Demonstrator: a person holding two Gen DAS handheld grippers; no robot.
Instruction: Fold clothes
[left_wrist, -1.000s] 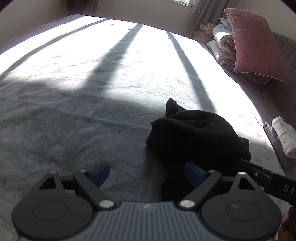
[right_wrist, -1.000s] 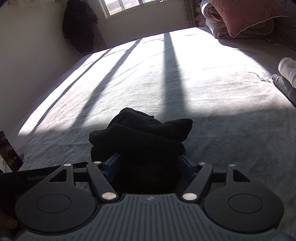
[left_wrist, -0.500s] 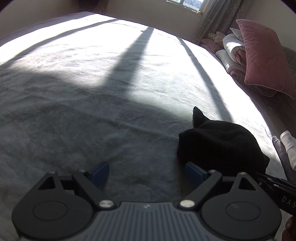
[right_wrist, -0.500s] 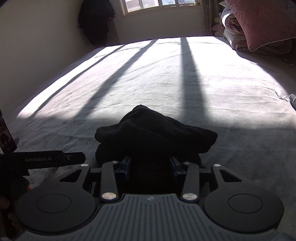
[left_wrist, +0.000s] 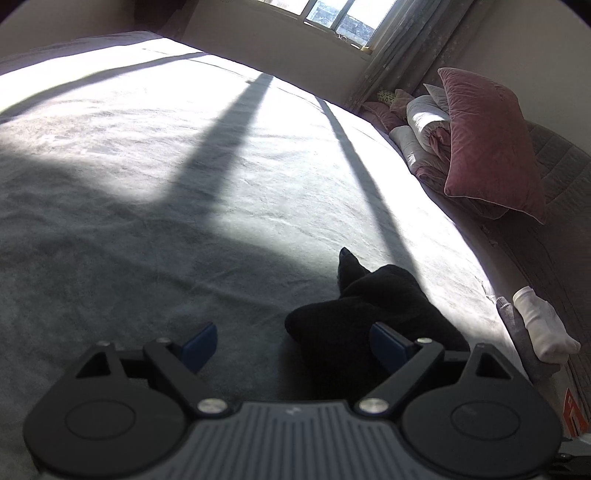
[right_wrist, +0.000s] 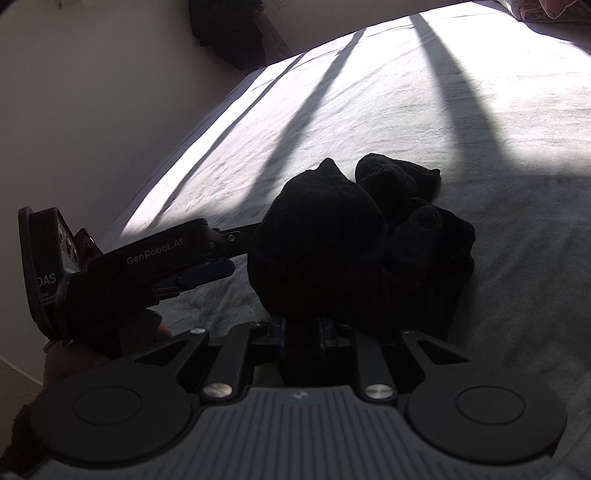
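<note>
A crumpled black garment (left_wrist: 369, 295) lies on the grey bed (left_wrist: 147, 221), half in shadow. My left gripper (left_wrist: 291, 332) stands open at its left edge. The right blue pad (left_wrist: 388, 343) is over the cloth and the left pad rests over bare sheet. In the right wrist view the garment (right_wrist: 321, 240) bunches up in a mound just ahead. My right gripper (right_wrist: 301, 332) is closing its jaws on the garment's near edge, with cloth pinched between the pads. The left gripper (right_wrist: 236, 251), held by a hand (right_wrist: 74, 362), reaches the mound from the left.
A pink pillow (left_wrist: 487, 140) and a rolled quilt (left_wrist: 424, 125) are stacked along the bed's right side. A white sock (left_wrist: 539, 321) lies near the right edge. Dark clothing (right_wrist: 229, 29) hangs on the far wall. Sunlit sheet stretches beyond the garment.
The right gripper's jaws have narrowed onto the garment's near edge and the cloth has bunched into a taller mound. The left gripper has come in close to the garment's left side.
</note>
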